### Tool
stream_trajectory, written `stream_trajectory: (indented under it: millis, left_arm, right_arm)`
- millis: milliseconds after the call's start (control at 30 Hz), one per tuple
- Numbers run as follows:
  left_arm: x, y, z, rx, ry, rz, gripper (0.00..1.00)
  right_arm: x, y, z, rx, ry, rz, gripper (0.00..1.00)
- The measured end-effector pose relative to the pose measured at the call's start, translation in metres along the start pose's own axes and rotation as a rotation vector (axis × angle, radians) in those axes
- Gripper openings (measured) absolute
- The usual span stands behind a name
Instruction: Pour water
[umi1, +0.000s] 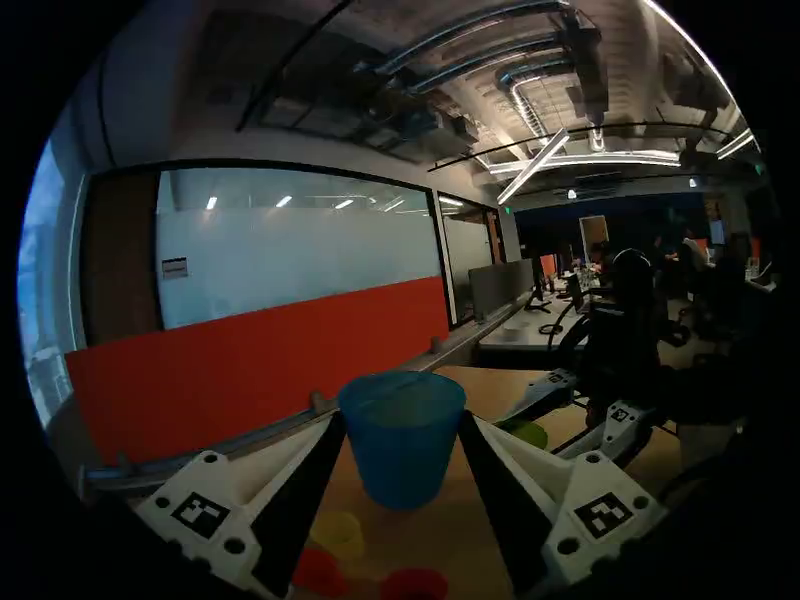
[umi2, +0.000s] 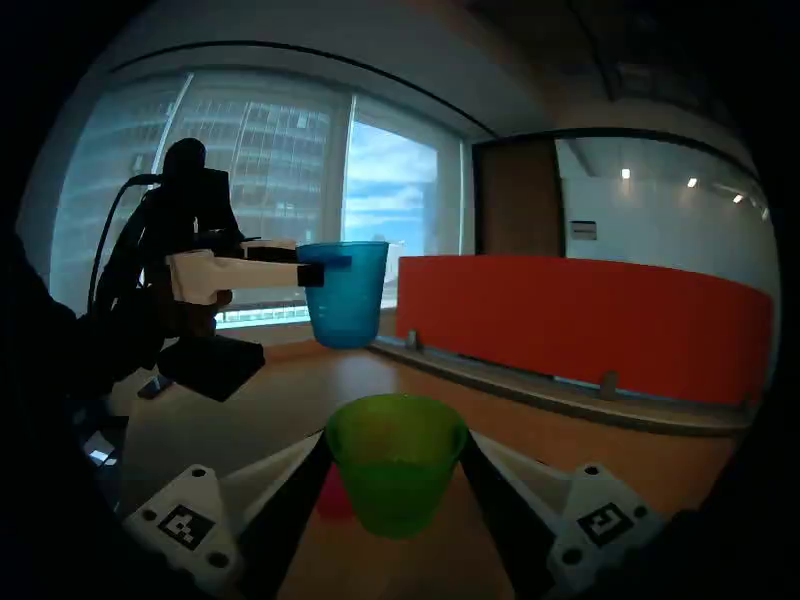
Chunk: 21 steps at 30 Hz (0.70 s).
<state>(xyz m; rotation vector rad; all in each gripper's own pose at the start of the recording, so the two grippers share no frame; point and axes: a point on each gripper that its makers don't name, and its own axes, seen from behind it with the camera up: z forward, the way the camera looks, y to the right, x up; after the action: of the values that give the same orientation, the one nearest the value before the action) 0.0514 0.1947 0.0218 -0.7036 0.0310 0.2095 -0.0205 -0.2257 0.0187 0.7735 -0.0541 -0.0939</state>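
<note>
In the left gripper view a translucent blue cup (umi1: 402, 437) stands upright between the two fingers of my left gripper (umi1: 402, 450), which is shut on it above the wooden table (umi1: 480, 385). The right gripper view has my right gripper (umi2: 397, 470) shut on a green cup (umi2: 397, 460), also upright and lifted. Farther off in that view, the blue cup (umi2: 345, 292) hangs in the other gripper's fingers (umi2: 300, 270), up and to the left of the green cup. The right gripper (umi1: 585, 420) with a bit of green cup (umi1: 530, 433) appears to the right in the left gripper view.
A yellow cup (umi1: 338, 530) and two red cups (umi1: 318, 570) (umi1: 414, 583) stand on the table below the blue cup. A red cup (umi2: 333, 495) sits behind the green one. An orange partition (umi2: 590, 320) runs along the table's far edge. Desks and seated people (umi1: 630, 290) lie beyond.
</note>
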Motion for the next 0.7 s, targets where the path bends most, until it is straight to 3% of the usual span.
stream_trajectory:
  millis: [267,700]
  left_arm:
    - [-0.017,0.0,-0.011,-0.013,-0.052,-0.014,0.83]
    - [-0.04,0.014,-0.025,-0.063,-0.093,-0.055,0.83]
  right_arm:
    - [0.001,0.004,-0.001,-0.005,-0.022,0.002,0.9]
    - [0.0,0.017,-0.004,-0.018,-0.069,0.014,0.9]
